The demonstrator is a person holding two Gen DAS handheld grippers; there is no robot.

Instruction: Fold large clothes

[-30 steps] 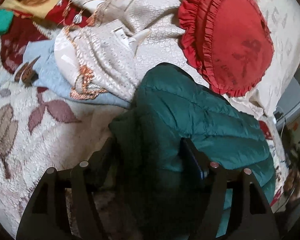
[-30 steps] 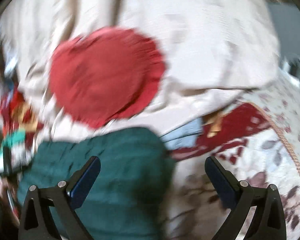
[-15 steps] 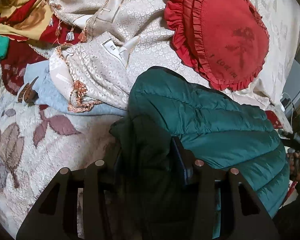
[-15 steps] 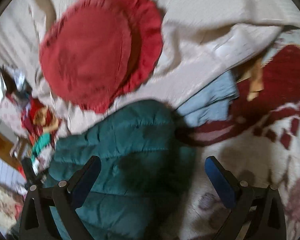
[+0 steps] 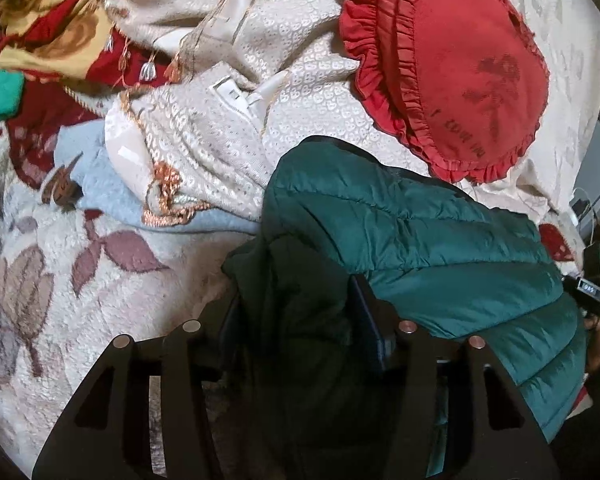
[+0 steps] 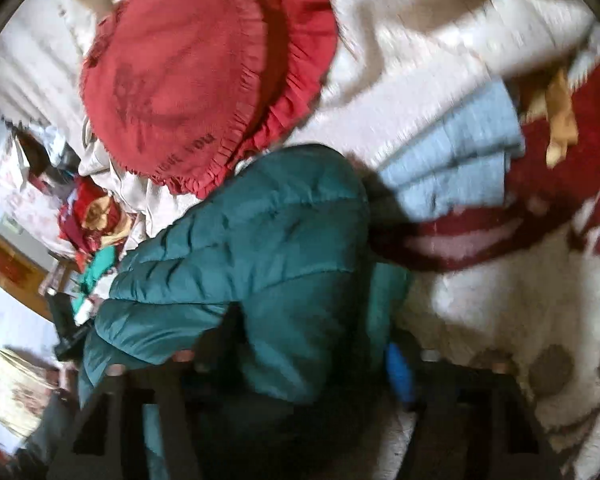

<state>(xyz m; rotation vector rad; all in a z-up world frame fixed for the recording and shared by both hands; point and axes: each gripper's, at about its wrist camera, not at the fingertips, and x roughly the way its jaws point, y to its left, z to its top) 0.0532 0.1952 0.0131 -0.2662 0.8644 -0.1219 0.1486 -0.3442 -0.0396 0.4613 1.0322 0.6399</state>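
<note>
Padding is the first thing the left wrist view shows: the dark green quilted puffer jacket [image 5: 420,240] lies bunched on the cream fleece blanket with maroon leaf print [image 5: 60,280] that covers the bed. The left gripper [image 5: 296,320] has a thick dark bunch of the jacket's near edge between its fingers [image 5: 366,320], which pinch it with the cloth filling the gap. That hold seems meant to anchor one edge so the garment can be drawn or doubled over. Beyond the jacket lie a cream patterned cloth with orange cord trim [image 5: 204,152] on top of a pale blue knitted garment [image 5: 100,176], and farther off a red heart-shaped cushion with a ruffled edge [image 5: 460,80]; they crowd the far side, so the folding room is the near blanket.

From the right wrist view, which is blurred, the same jacket [image 6: 260,248] fills the middle, its far end just below the red cushion [image 6: 204,80] and beside the blue garment [image 6: 460,160]. The right gripper [image 6: 300,368] has just been closing its fingers, and a fat roll of the quilted cloth sits between them, with the blue pad of one finger [image 6: 398,372] tight against the fabric; I judge it a grip on the jacket's other near portion. Two holds along one edge suit lifting a bulky, slippery garment evenly.
</note>
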